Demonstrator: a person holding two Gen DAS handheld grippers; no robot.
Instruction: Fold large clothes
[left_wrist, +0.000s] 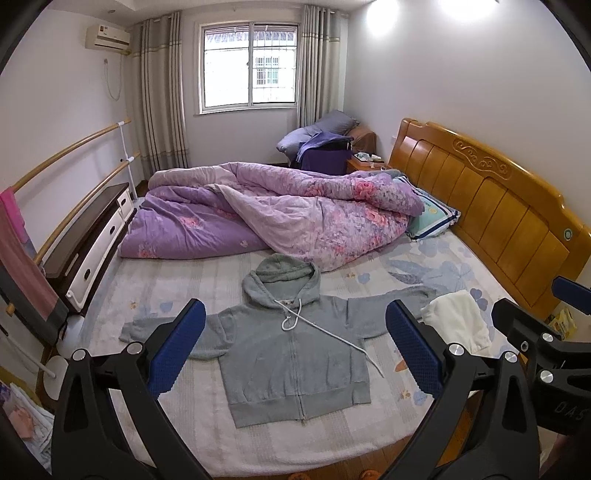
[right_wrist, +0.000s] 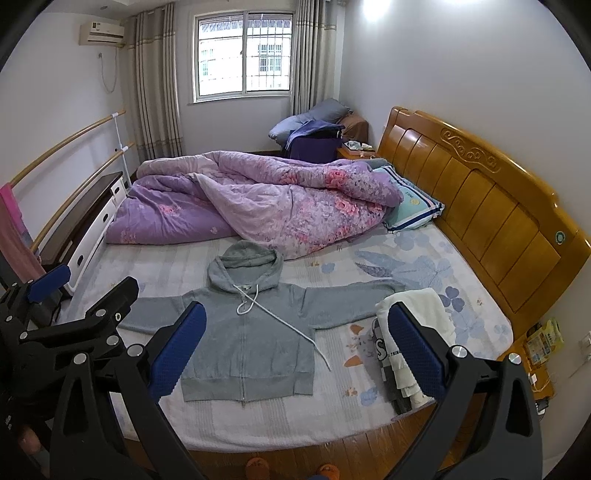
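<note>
On the bed (left_wrist: 192, 417) at 12 o'clock, the hoodie (left_wrist: 291, 354) lies flat (untouched). I hold left gripper (left_wrist: 295, 343) and right gripper (right_wrist: 295, 343) spread, empty; next, I'd judge, pinch a sleeve (left_wrist: 162, 328).

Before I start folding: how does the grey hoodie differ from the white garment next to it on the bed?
The grey hoodie lies spread flat, sleeves out and zipped; the white garment is already folded, on a small stack. The hoodie covers far more sheet. Both lie on the bed, untouched by either open gripper.
</note>
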